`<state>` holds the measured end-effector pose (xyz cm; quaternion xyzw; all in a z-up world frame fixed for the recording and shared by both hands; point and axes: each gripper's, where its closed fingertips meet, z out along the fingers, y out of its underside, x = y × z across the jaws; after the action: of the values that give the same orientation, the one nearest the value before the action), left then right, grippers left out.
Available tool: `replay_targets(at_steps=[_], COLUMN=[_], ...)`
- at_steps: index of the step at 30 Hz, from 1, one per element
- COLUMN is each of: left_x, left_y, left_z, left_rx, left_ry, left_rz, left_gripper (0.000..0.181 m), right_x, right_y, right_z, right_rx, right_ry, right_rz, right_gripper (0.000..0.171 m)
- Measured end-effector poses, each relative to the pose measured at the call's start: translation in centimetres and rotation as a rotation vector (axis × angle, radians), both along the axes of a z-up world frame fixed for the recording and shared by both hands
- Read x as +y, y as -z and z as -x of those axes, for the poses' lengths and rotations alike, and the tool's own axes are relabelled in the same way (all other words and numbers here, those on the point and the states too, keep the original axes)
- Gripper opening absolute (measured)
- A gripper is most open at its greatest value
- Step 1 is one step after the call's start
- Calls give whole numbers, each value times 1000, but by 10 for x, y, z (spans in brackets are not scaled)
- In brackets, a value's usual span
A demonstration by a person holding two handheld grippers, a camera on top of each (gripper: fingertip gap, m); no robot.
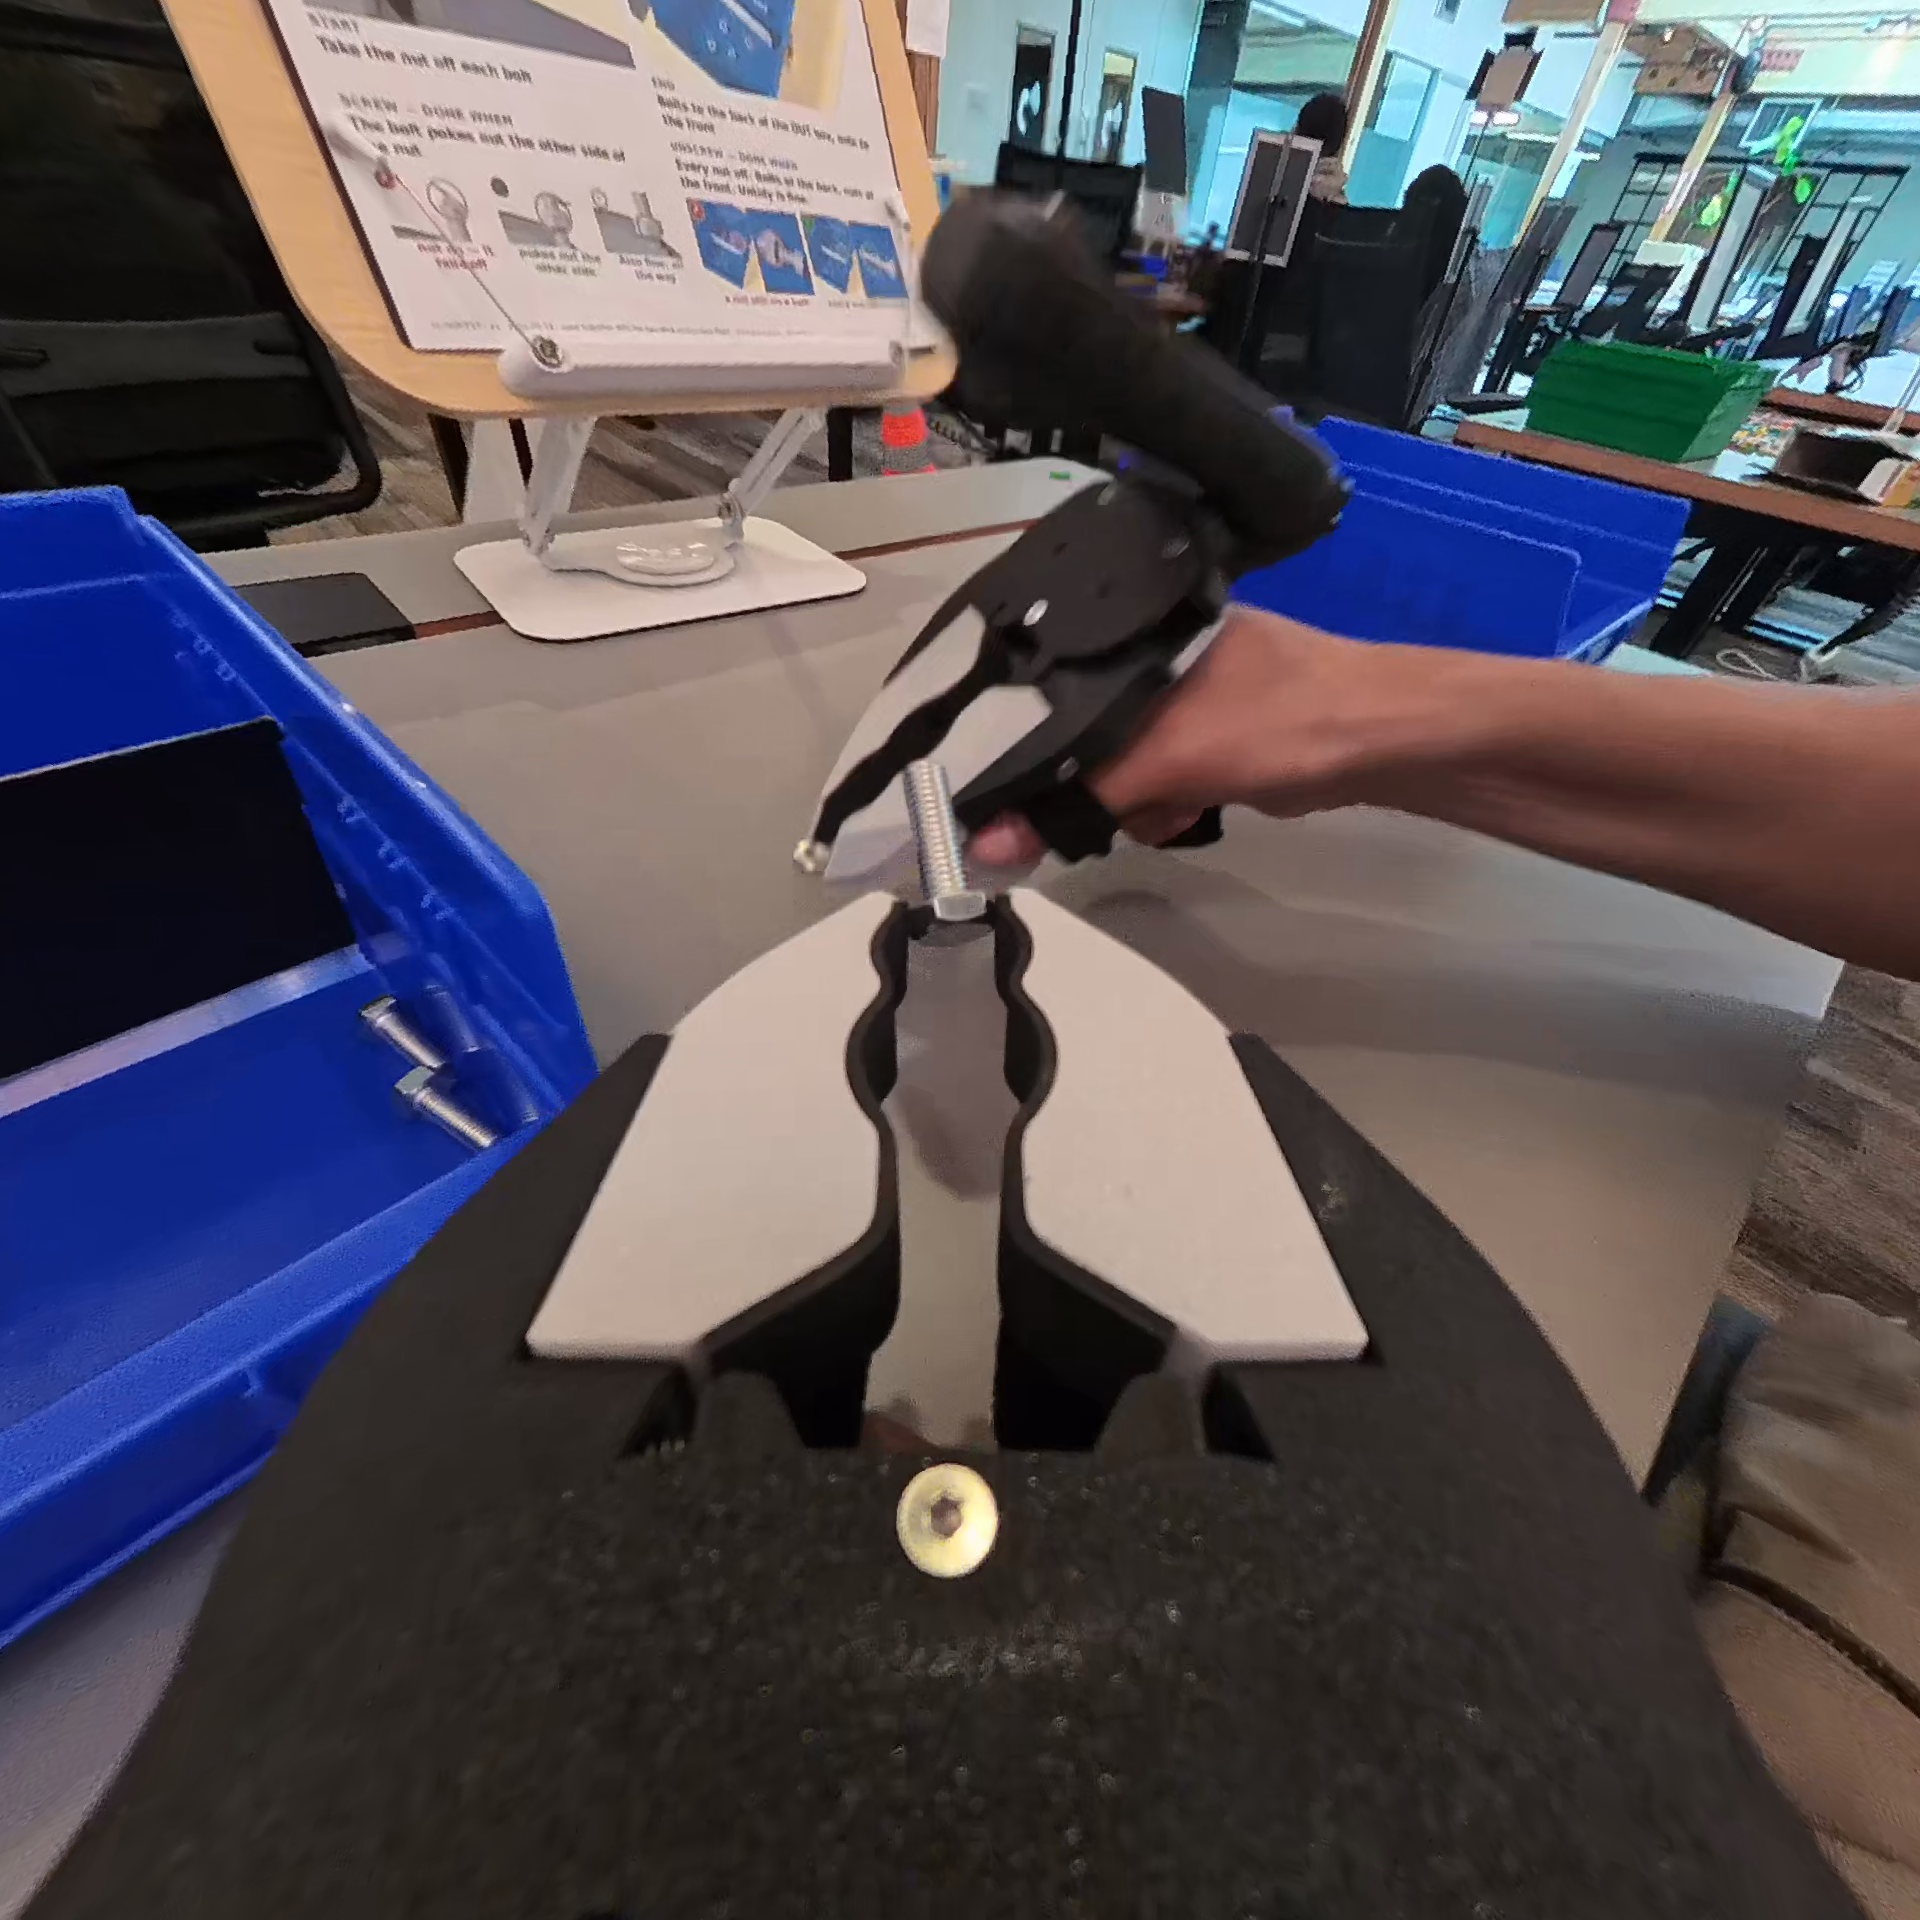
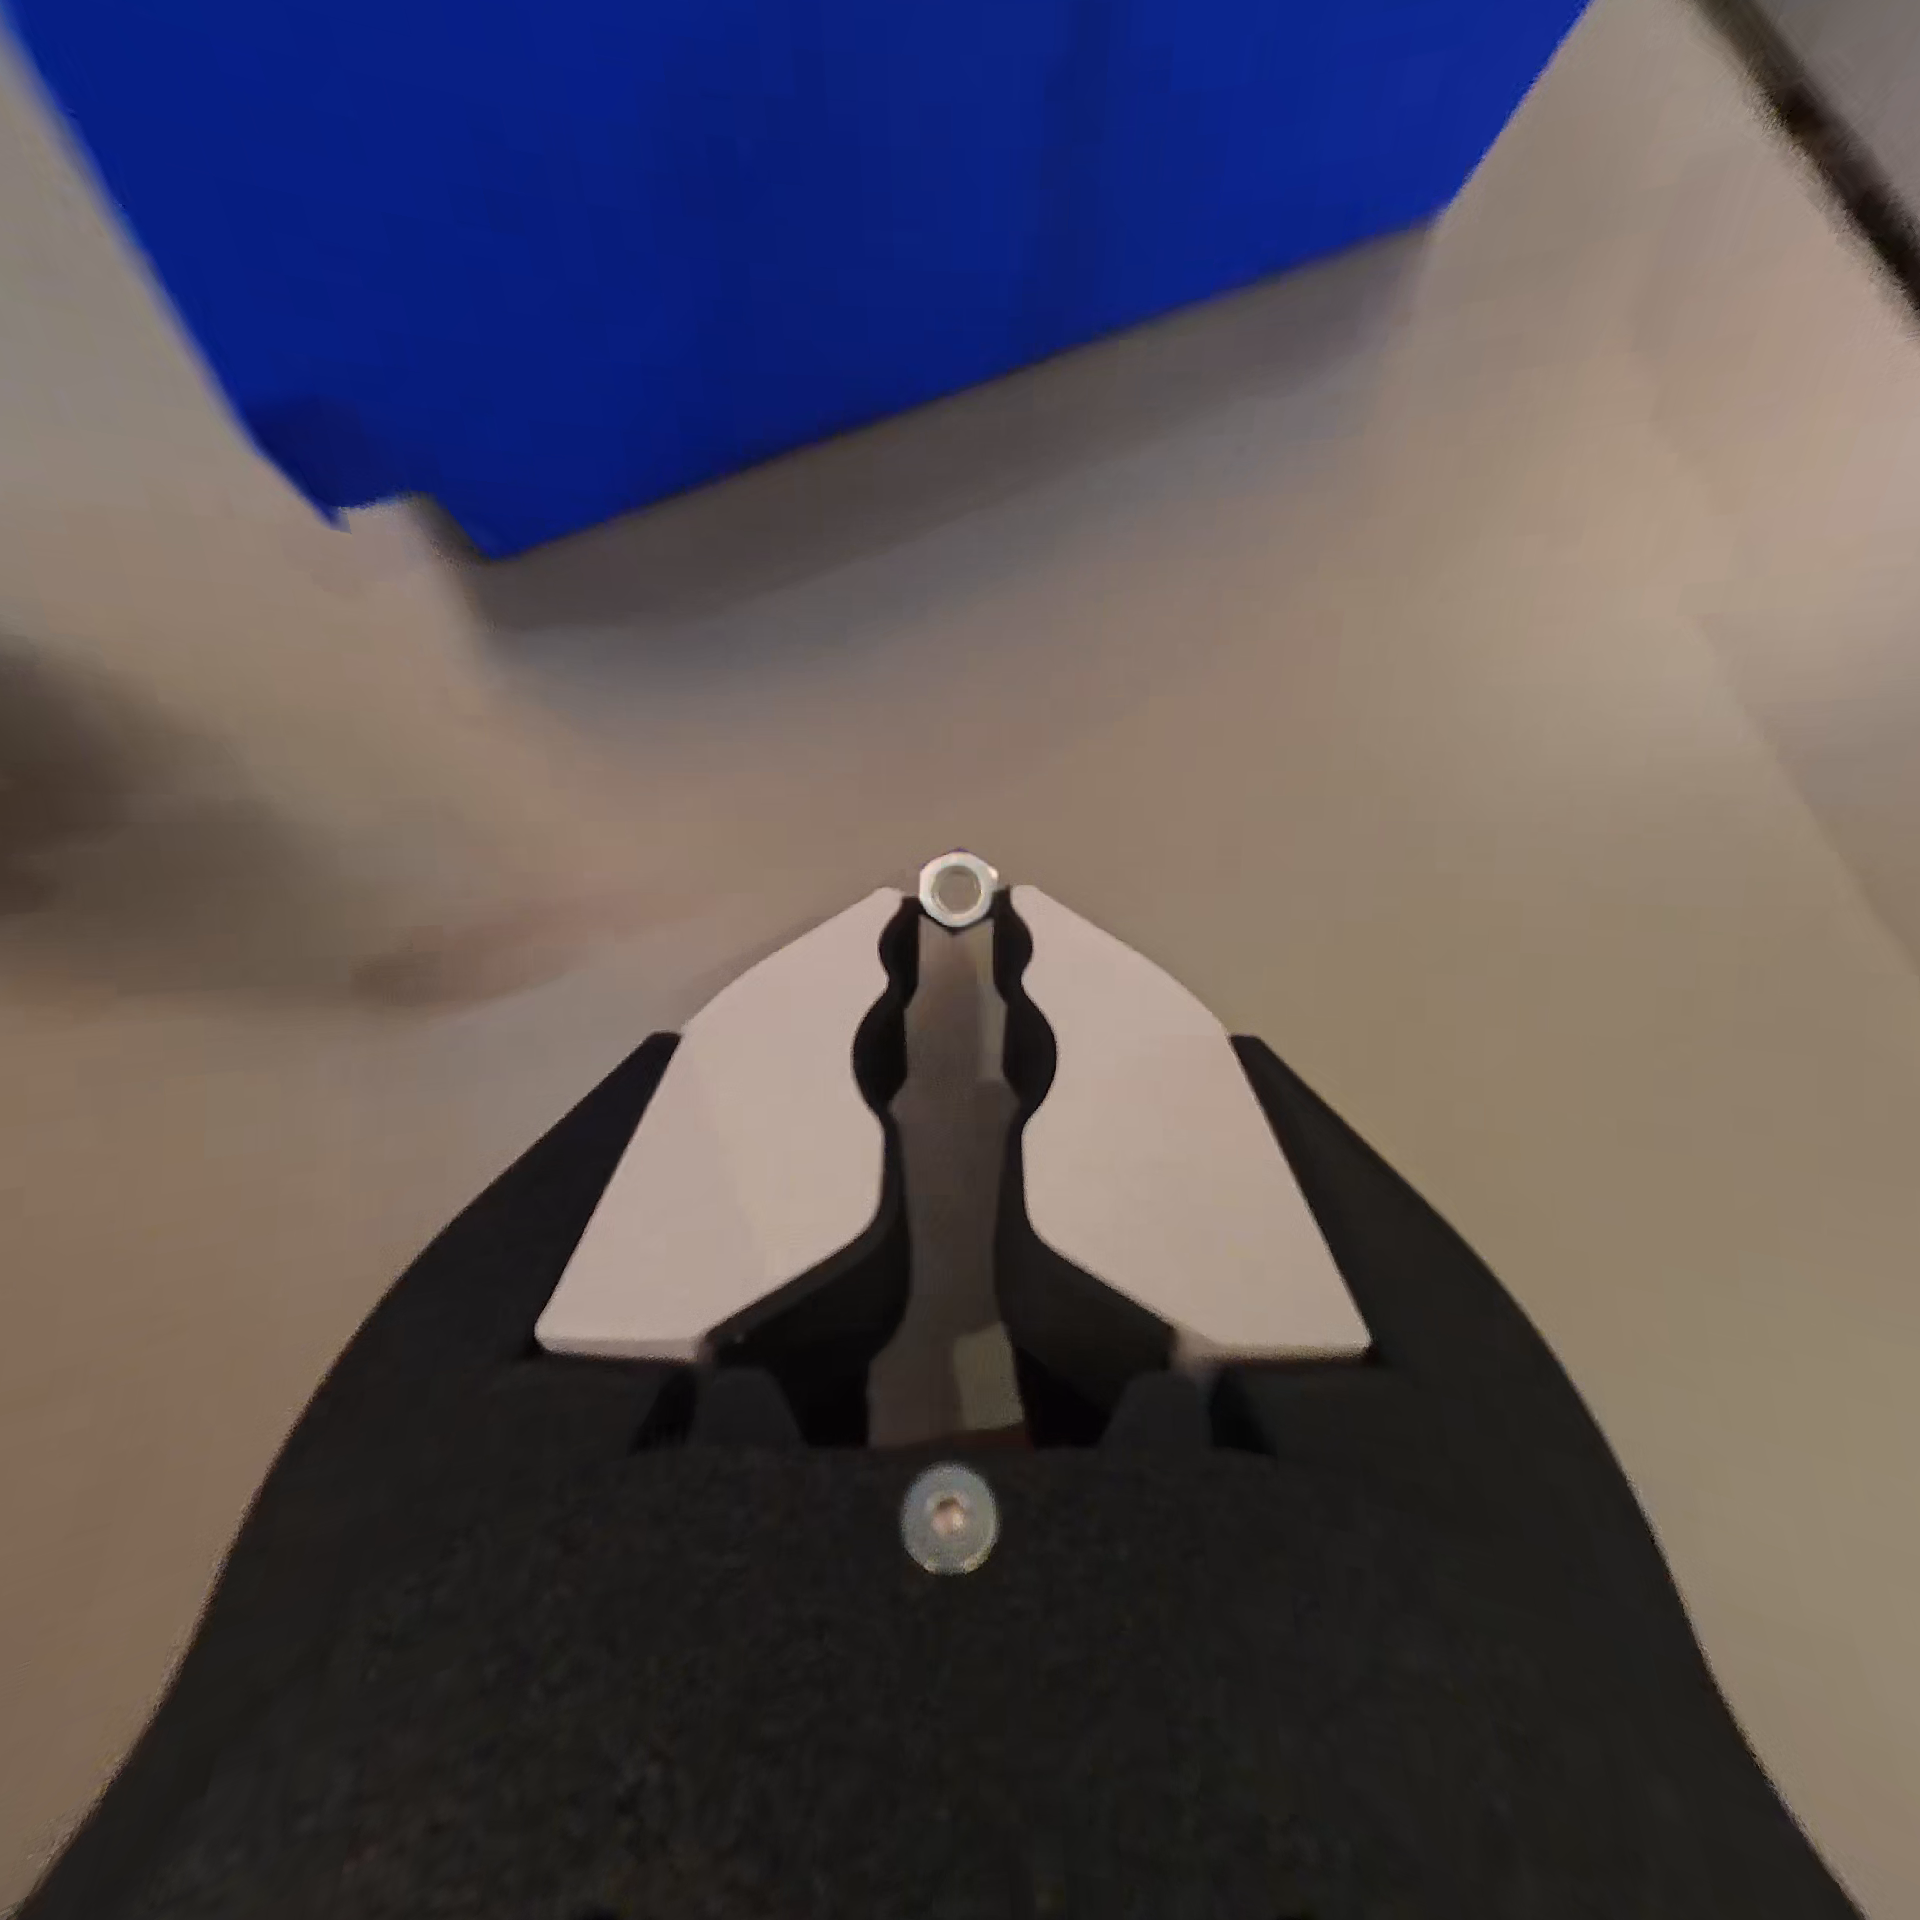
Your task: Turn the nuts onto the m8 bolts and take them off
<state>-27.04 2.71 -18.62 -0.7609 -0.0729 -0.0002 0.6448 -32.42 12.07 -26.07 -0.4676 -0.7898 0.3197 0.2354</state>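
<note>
Gripping tight up front, the left gripper (image 1: 951,914) has its grey-and-black fingers nearly closed on the hex head of a silver threaded steel bolt (image 1: 932,831), shank standing up and leaning slightly away. Just past it the right gripper (image 1: 821,854), seen here from the side in a person's hand (image 1: 1226,727), comes in with a small silver hex nut (image 1: 808,854) at its very tip. From its own wrist view, the right gripper (image 2: 958,902) is pinched almost shut, the nut (image 2: 957,894) held only by the extreme fingertips, bore facing the camera. Nut and bolt are near but not yet touching. The danger, as I read it: such a shallow tip grip could let the nut pop out, or it could meet the thread tilted and cross-thread. To the left, a blue plastic bin (image 1: 260,1143) holds two spare silver bolts (image 1: 426,1070). Farther back on the grey table (image 1: 675,748), a wooden stand carries a printed instruction sheet (image 1: 623,177).
</note>
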Motion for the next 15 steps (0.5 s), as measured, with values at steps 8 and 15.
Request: replay_targets(at_steps=[8, 15], left_x=[5, 9], left_y=[-8, -10], left_z=[-23, -56], left_rx=[-37, 34], left_ry=[140, 275], left_rz=[-35, -49], left_gripper=[16, 15], right_x=[-16, 10], right_y=[-106, -100], right_z=[-116, -198], right_rx=[454, 568], right_ry=[-93, 54], right_rz=[64, 195], right_gripper=[13, 14])
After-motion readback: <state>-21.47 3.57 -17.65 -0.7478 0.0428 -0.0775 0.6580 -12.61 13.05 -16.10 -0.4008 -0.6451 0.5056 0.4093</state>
